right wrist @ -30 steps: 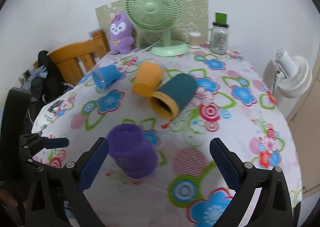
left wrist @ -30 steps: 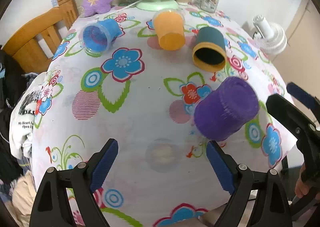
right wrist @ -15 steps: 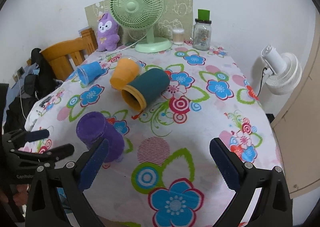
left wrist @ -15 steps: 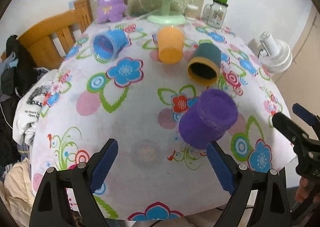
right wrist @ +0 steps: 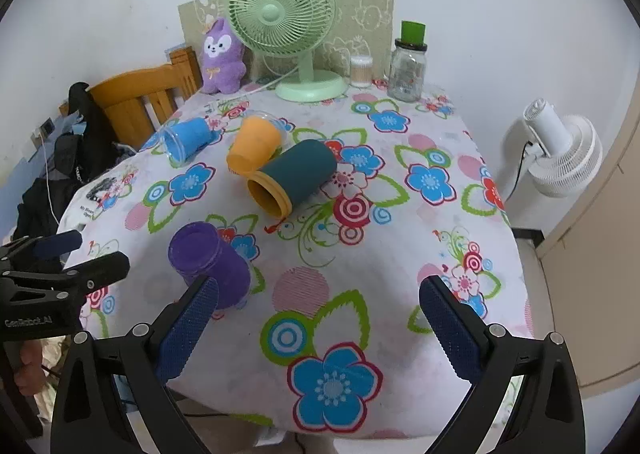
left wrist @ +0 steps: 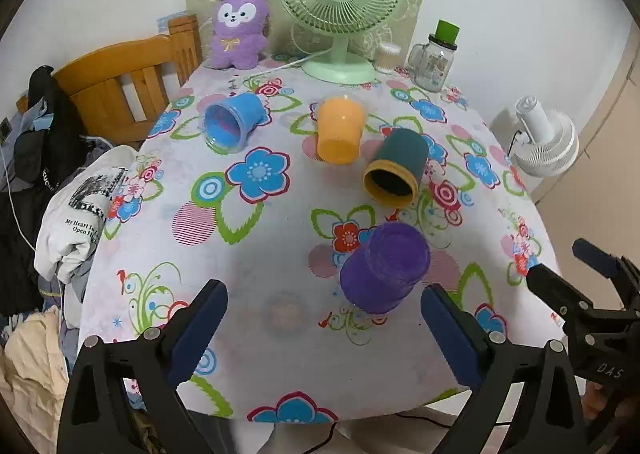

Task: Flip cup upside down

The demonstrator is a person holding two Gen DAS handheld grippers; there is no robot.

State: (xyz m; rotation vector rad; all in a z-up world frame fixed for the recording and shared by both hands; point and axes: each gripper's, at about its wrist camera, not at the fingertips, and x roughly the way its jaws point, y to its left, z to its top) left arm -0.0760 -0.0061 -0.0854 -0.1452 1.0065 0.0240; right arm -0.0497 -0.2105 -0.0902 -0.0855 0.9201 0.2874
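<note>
A purple cup (left wrist: pixel 384 268) stands upside down near the front of the flowered table; it also shows in the right wrist view (right wrist: pixel 210 268). A dark teal cup with a yellow rim (left wrist: pixel 396 169) (right wrist: pixel 292 179), an orange cup (left wrist: pixel 340 129) (right wrist: pixel 254 143) and a blue cup (left wrist: pixel 234 119) (right wrist: pixel 186 137) lie on their sides further back. My left gripper (left wrist: pixel 324 318) is open and empty, just in front of the purple cup. My right gripper (right wrist: pixel 318 314) is open and empty, to the right of the purple cup.
A green desk fan (left wrist: pixel 340 13), a purple plush toy (left wrist: pixel 238 31), a glass jar with a green lid (left wrist: pixel 434 59) and a small container stand at the back edge. A wooden chair (left wrist: pixel 128 81) with clothes is left. A white fan (right wrist: pixel 560 145) stands right.
Both grippers have pulled back and up from the table. The purple cup now stands apart from both, and more of the table is in view.
</note>
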